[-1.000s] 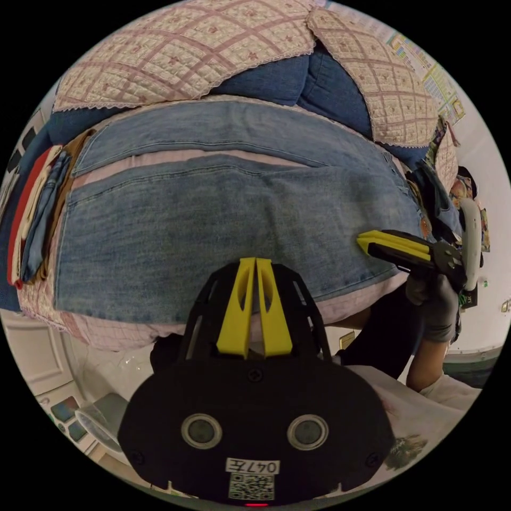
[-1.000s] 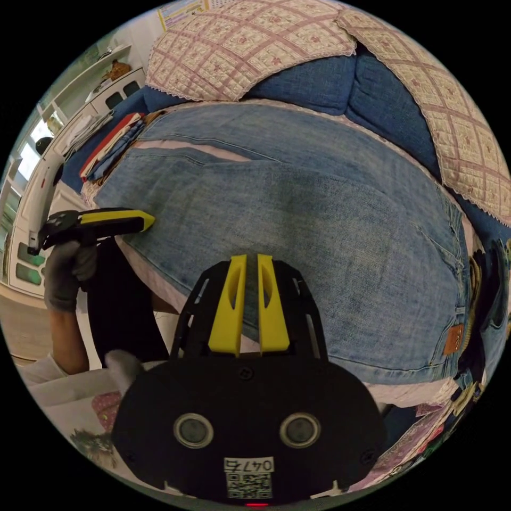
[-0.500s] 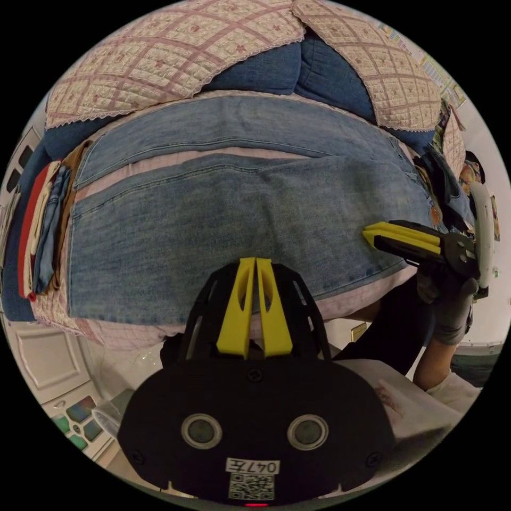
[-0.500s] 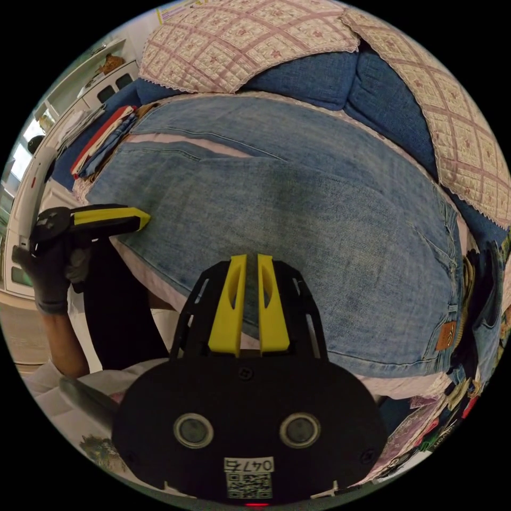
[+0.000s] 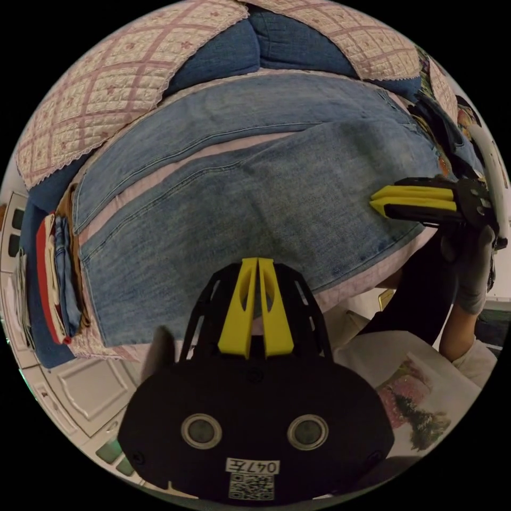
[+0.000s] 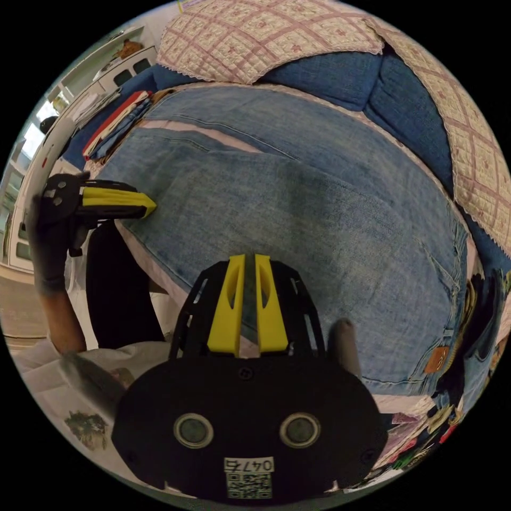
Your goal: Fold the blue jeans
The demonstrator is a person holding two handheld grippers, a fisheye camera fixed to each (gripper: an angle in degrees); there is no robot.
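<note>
Blue jeans lie spread flat across the quilted sofa seat, legs running left, waistband at right, a strip of seat cover showing between the two legs. Left gripper and right gripper both sit at the near hem edge with jaws drawn together; whether denim is pinched between them cannot be told.

Risk: if only one layer, or none, is caught, a lift would drop or skew the fold.

Hidden: jaw tips' contact with the cloth; the waistband's far corner runs out of frame.
</note>
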